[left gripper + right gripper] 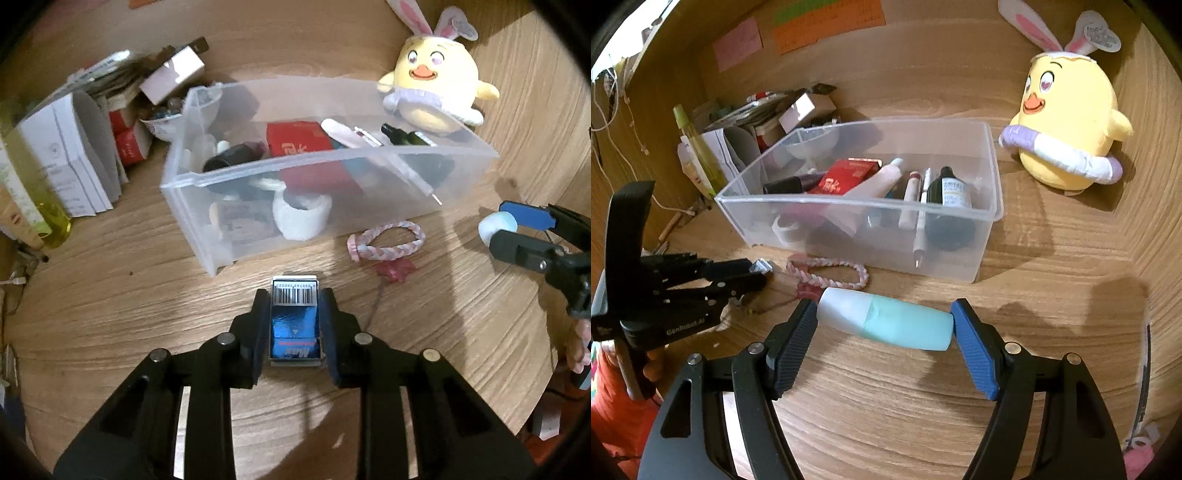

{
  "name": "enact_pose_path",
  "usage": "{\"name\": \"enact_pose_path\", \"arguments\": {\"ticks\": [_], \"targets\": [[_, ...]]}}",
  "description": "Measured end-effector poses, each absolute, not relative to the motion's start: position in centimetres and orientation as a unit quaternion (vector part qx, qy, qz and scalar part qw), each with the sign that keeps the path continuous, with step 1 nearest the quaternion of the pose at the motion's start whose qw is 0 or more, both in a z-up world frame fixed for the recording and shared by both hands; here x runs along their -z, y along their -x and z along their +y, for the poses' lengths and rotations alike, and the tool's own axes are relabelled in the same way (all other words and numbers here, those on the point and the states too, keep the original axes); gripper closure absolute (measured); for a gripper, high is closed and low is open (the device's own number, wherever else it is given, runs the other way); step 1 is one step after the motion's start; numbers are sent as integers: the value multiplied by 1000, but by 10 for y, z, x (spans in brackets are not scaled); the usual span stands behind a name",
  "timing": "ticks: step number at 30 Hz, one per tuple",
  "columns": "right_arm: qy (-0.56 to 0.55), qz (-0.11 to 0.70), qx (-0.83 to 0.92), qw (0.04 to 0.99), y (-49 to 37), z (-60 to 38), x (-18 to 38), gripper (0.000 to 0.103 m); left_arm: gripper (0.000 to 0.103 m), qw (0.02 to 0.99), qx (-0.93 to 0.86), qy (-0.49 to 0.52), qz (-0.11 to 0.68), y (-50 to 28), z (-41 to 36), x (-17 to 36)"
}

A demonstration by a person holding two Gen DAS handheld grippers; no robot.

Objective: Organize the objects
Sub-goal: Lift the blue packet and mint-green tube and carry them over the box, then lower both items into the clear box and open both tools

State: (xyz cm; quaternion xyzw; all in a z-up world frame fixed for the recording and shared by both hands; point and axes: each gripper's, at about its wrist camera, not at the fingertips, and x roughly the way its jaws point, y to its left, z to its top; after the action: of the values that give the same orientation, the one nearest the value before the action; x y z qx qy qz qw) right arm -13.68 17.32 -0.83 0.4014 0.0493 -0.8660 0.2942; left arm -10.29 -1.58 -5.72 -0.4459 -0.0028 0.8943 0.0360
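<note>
Pads of our left gripper (294, 321) press narrowly on a small blue box (294, 325) with a barcode, above the wooden table (129, 295). Our right gripper (884, 325) stands wide, clamping a turquoise bottle (886, 323) end to end. At twelve o'clock from both sits the clear bin (849, 236); the braided pink cord (827, 275) lies just before it.

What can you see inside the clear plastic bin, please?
Inside the clear plastic bin: a red box, a pink tube, a pen, a dark labelled bottle and a white roll. Whatever lies beneath them is covered.
</note>
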Motion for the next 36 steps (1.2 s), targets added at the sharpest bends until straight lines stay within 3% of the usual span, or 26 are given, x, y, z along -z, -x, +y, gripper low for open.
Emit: {"name": "enact_pose_path", "arguments": {"ticks": [20,36], "targets": [[-344,30,888,304,153,163,-34,32,76,13,-940,337,-45,97,-26,-21],[-326,41,898,291,193,150,-49,32,76,5,-940,338,-42,135,-27,-30]]}}
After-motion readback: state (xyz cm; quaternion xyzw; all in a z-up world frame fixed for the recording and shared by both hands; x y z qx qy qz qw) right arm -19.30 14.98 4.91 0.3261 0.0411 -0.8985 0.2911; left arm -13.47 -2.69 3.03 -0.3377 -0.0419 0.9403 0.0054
